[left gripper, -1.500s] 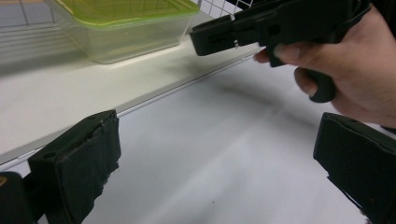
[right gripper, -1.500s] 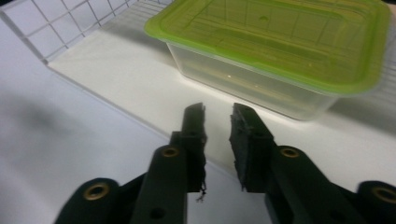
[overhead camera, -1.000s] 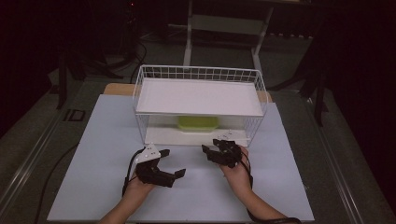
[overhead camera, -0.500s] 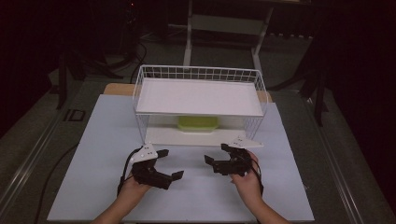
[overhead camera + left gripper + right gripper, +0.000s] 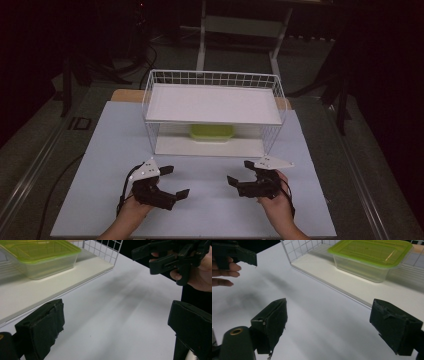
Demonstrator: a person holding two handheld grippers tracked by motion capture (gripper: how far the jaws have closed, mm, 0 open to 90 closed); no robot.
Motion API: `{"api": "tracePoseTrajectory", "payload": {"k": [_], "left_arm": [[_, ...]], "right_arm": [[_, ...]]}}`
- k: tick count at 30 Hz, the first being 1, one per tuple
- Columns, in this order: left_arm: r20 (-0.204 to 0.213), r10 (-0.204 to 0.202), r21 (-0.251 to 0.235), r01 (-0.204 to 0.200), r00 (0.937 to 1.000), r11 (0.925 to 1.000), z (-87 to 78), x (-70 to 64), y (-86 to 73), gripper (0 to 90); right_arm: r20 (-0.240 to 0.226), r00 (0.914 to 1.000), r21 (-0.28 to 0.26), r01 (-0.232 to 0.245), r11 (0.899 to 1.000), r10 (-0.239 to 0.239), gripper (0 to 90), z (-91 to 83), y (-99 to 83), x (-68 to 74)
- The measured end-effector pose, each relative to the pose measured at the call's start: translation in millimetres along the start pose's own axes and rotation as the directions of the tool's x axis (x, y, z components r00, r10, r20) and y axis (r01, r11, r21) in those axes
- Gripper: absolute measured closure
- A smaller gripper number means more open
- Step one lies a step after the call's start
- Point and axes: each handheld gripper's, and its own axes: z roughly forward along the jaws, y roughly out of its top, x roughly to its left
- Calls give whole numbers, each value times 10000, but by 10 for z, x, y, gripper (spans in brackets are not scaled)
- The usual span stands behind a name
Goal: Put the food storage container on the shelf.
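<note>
White table (image 5: 100, 150) with wire rack (image 5: 212, 80)

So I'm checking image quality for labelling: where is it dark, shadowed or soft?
High view: surroundings nearly black, the table evenly lit, the box shaded under the shelf. Left gripper view: its jaws blurred, soft shadows streak the table. Right gripper view: jaws soft, box lid sharp with a little sheen.

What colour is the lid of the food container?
Lime green lid; the right gripper view shows it best.
</note>
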Motion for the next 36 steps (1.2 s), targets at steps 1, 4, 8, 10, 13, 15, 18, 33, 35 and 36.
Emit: {"api": "tracePoseTrajectory", "payload": {"k": [1, 4, 8, 10, 13, 15, 18, 33, 35, 36], "left_arm": [[2, 21, -41, -21, 10000, 10000, -13, -3, -10, 16], [-57, -48, -18, 48, 10000, 10000, -61, -5, -47, 16], [-45, -106, 72, 107, 9999, 9999, -121, -15, -102, 16], [-62, -87, 105, 88, 9999, 9999, -147, -23, -130, 16], [-20, -93, 128, 93, 10000, 9999, -182, -24, -171, 16], [-135, -19, 255, 22, 9999, 9997, -198, -20, -193, 16], [-173, -115, 266, 120, 9998, 9996, -219, -8, -229, 16], [-83, 162, 168, -161, 9998, 9997, -228, -5, -319, 16], [-123, 201, 231, -198, 9997, 9995, -218, -6, -329, 16], [-137, 206, 260, -203, 9997, 9995, -214, -4, -335, 16]], "right_arm": [[-63, 10000, 20, -40, 10000, 40, 147, -20, -11, 1], [-74, 9999, 27, -154, 9999, 154, 146, -61, -49, -3], [-56, 10000, 199, 77, 9998, -76, 147, -125, -118, -2], [-122, 9999, 220, -3, 9998, 6, 146, -158, -145, -12], [-169, 9996, 281, -219, 9994, 223, 146, -214, -197, -31], [-202, 9996, 353, -168, 9992, 175, 146, -245, -229, -34], [-220, 9994, 541, -237, 9983, 249, 143, -294, -281, -52], [57, 9996, 301, 279, 9992, -281, 143, -434, -456, -216], [158, 9991, 314, 394, 9987, -399, 143, -427, -473, -233], [142, 9992, 286, 363, 9989, -367, 143, -419, -485, -250]]}}
